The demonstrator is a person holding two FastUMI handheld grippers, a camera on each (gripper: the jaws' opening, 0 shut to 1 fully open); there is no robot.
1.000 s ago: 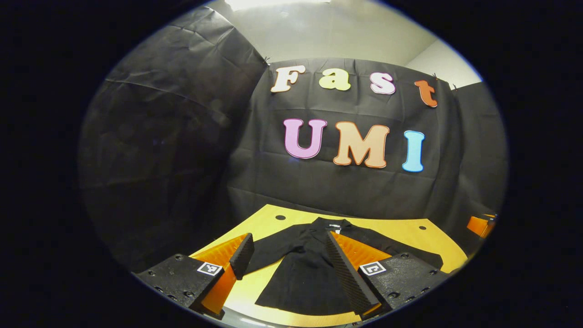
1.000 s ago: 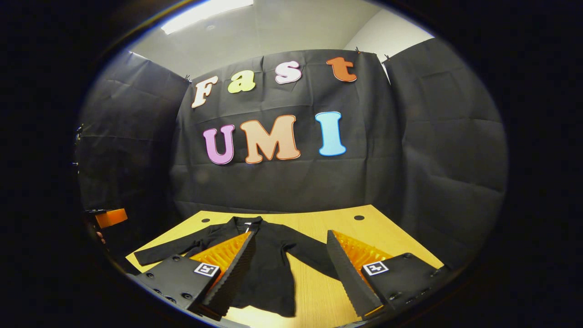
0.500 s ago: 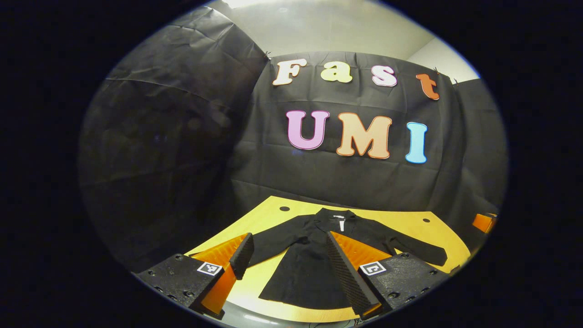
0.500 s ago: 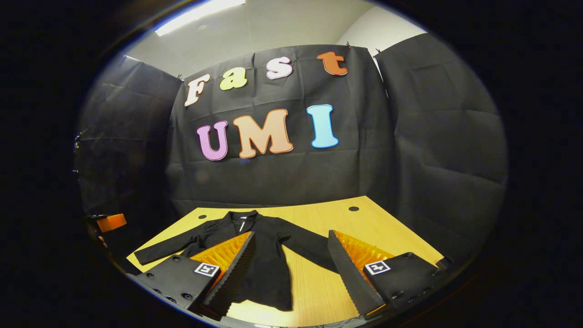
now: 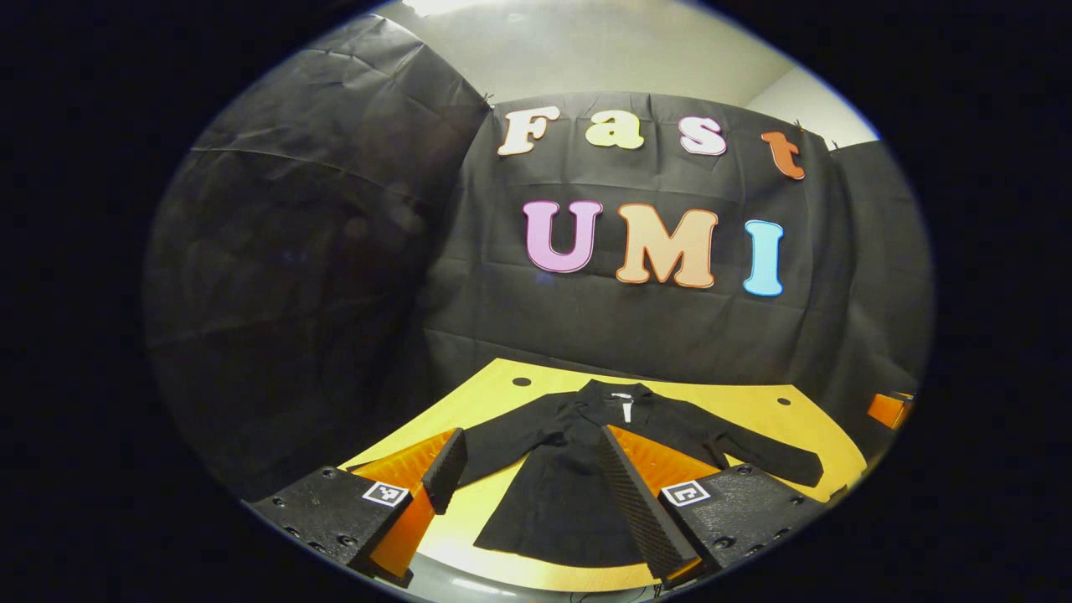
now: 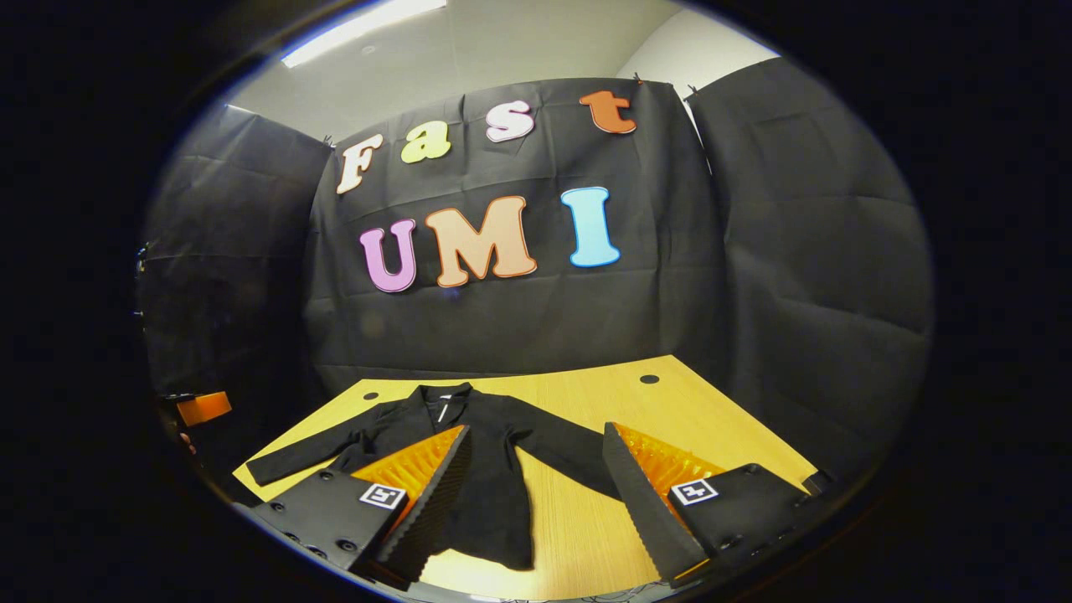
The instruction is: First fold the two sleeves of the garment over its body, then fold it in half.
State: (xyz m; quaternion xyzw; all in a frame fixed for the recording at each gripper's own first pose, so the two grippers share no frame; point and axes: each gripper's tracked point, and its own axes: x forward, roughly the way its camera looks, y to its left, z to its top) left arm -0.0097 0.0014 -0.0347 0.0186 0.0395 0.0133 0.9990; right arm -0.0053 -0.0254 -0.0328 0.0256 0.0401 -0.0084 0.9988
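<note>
The garment (image 5: 569, 469) lies flat on the counter (image 5: 754, 414), both sleeves spread out. The left gripper (image 5: 528, 477) and right gripper (image 6: 536, 477) hang above it, fingers apart, holding nothing. A pinch could catch two layers and bunch the cloth — black folds are hard to see, and the fingers hide part of its body

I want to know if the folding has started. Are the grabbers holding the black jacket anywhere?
No, nothing is held. The left gripper and right gripper are both open above the jacket, which lies flat on the table with sleeves spread.
</note>
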